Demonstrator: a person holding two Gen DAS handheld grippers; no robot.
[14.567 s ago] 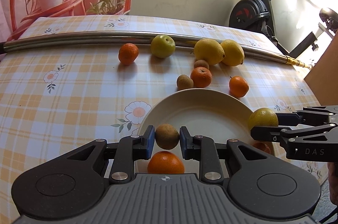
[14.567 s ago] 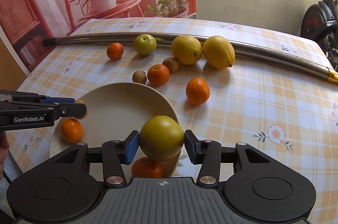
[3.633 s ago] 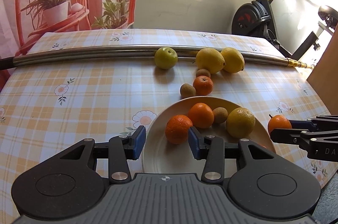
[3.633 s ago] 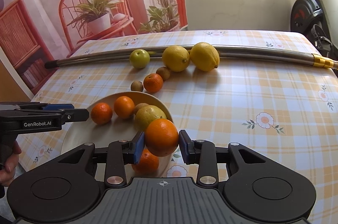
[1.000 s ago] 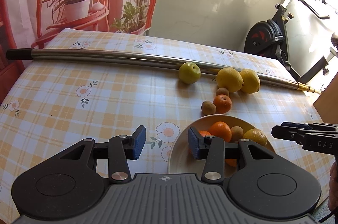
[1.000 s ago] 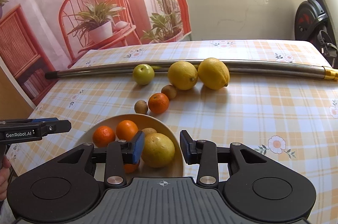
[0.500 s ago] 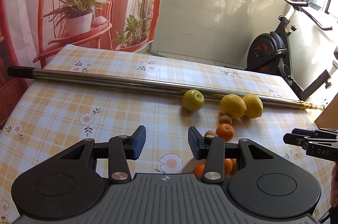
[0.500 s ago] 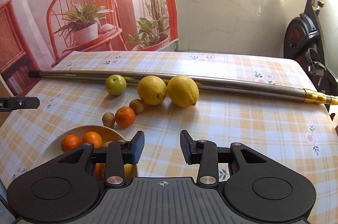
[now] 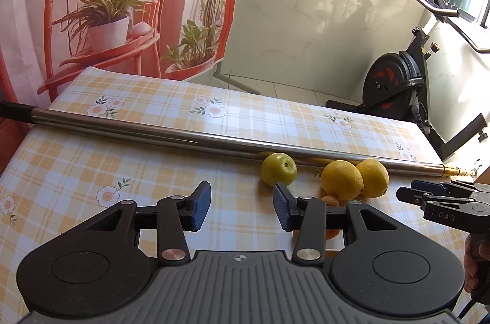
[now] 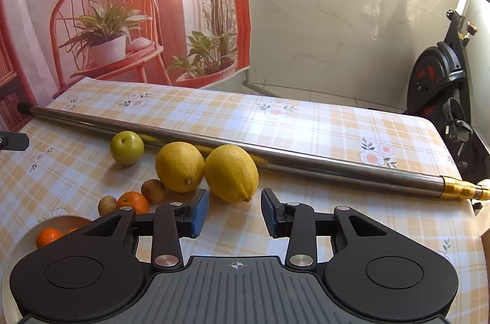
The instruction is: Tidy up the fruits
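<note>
Two empty grippers hover over a checked table with fruit still loose near its far edge.

The left gripper [image 9: 242, 206] and right gripper [image 10: 234, 214] both stand part open, holding nothing. Two lemons [image 10: 231, 172], a green apple [image 10: 127, 147], two kiwis [image 10: 153, 191] and an orange [image 10: 133, 202] lie by a metal pole [image 10: 275, 155]. A good next move likely centres the right jaws on the nearest lemon, opening wider first. The plate [image 10: 18, 244], at the near left corner, is mostly cut off.
</note>
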